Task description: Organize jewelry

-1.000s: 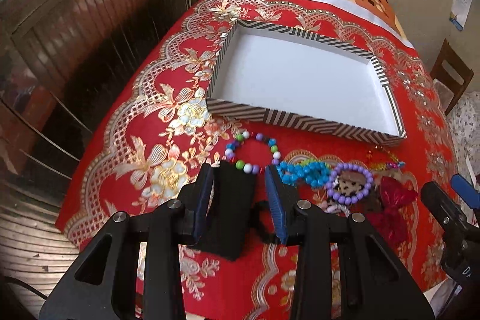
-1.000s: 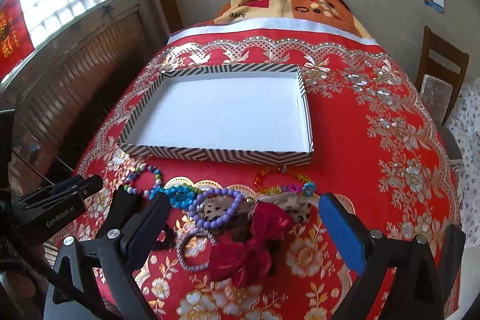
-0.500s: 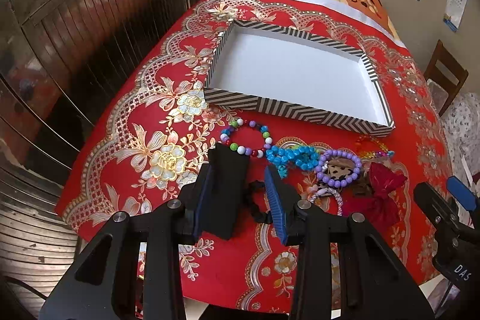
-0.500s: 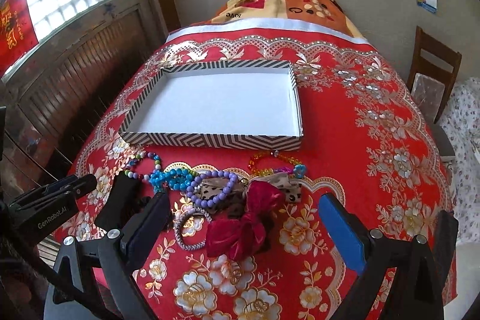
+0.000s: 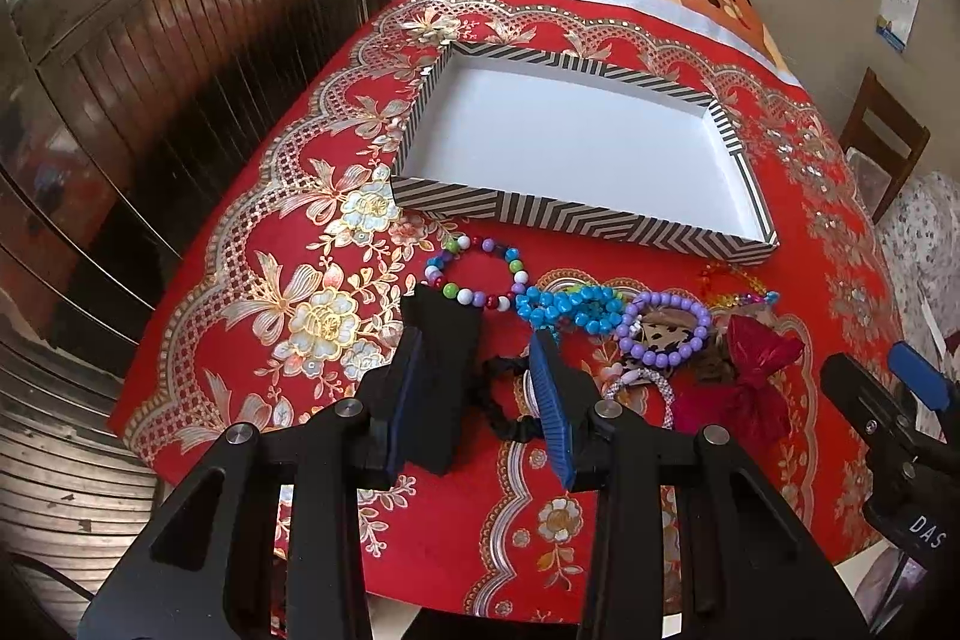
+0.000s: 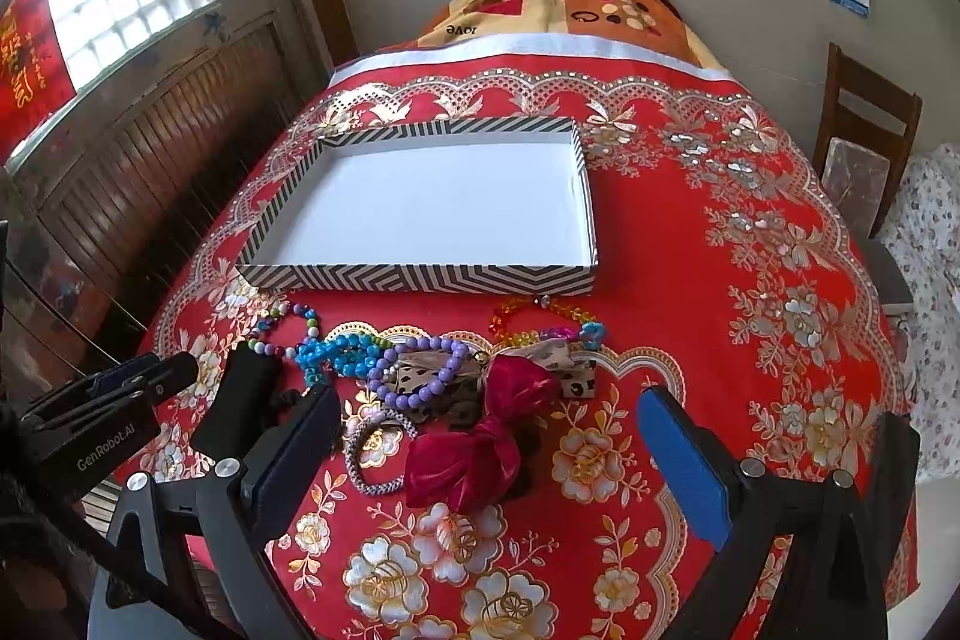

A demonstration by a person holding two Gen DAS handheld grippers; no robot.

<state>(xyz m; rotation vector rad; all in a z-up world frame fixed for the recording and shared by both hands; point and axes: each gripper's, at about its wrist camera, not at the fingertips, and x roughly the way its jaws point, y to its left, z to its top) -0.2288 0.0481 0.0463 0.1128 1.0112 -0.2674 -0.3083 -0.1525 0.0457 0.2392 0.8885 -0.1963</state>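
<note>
A striped tray with a white bare floor lies on the red tablecloth; it also shows in the right wrist view. In front of it lies a heap of jewelry: a multicolour bead bracelet, a blue bead string, a purple bead bracelet, a red velvet bow, a black scrunchie and a black flat piece. My left gripper is open above the black piece and scrunchie. My right gripper is wide open above the red bow, holding nothing.
A wooden slatted wall runs along the table's left side. A wooden chair stands at the right. A folded patterned blanket lies beyond the tablecloth's far edge. The table's near edge is just below both grippers.
Both grippers have drawn back and risen a little, so the tray and jewelry look farther away. Both stay open. Nothing on the table has moved.
</note>
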